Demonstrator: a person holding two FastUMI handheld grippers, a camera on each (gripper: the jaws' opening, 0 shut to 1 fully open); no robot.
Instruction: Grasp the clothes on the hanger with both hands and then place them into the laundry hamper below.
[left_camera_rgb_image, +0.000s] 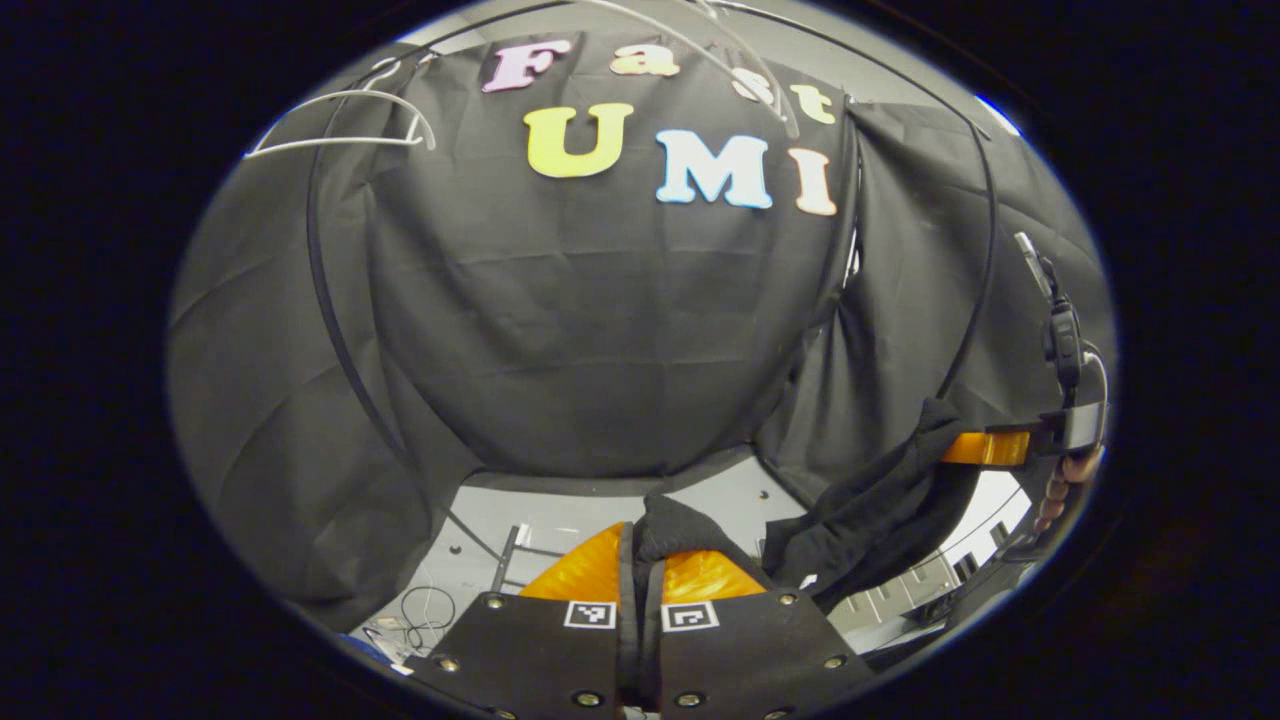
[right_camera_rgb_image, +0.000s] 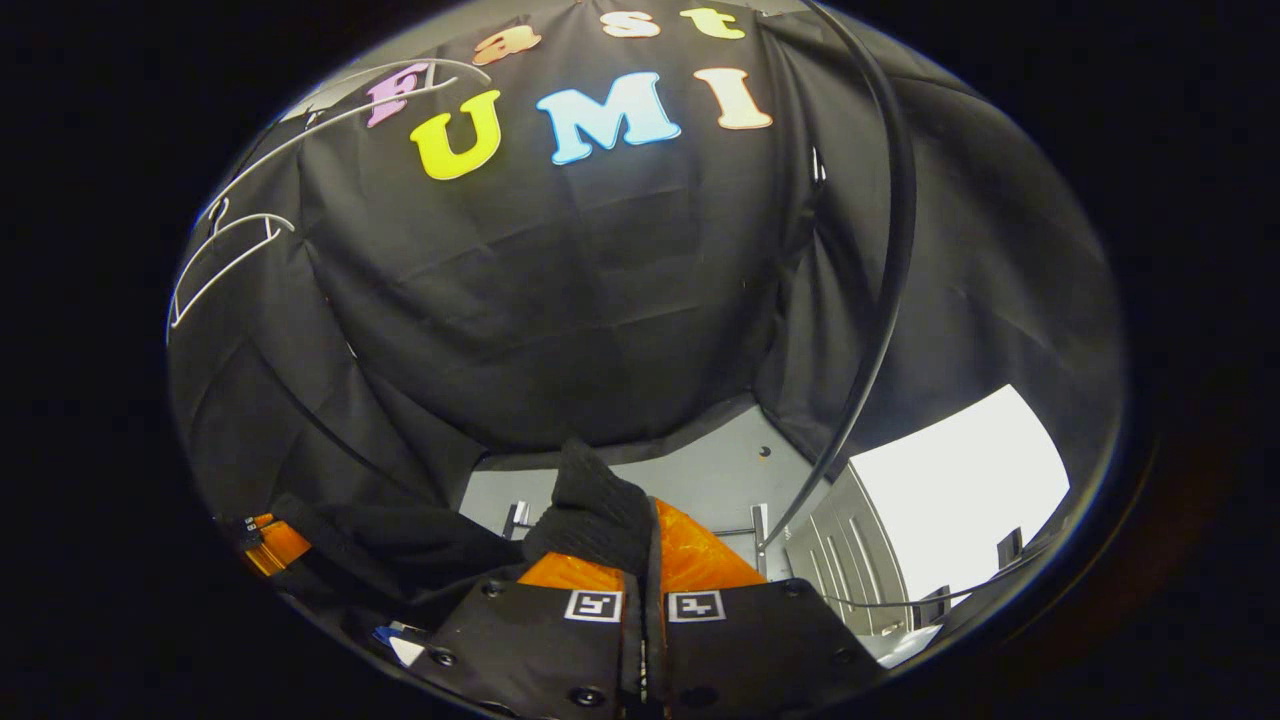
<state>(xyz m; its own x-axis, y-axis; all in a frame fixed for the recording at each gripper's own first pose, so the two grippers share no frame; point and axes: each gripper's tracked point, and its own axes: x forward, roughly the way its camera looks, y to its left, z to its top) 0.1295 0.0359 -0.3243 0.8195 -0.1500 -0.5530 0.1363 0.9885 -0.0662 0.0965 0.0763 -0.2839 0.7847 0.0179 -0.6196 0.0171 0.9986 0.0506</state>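
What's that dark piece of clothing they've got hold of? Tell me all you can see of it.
The garment is black, soft-looking cloth, off the white hangers above. It hangs slack between the two grippers: a bunched end is pinched in the left gripper, another in the right gripper. The right gripper view shows it trailing leftward in folds.

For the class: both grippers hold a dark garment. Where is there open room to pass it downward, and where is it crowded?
Open: the pale floor below the wall cloth's hem, ahead of both grippers. Crowded: upper left, where white hangers hang, and the black pole on the right.
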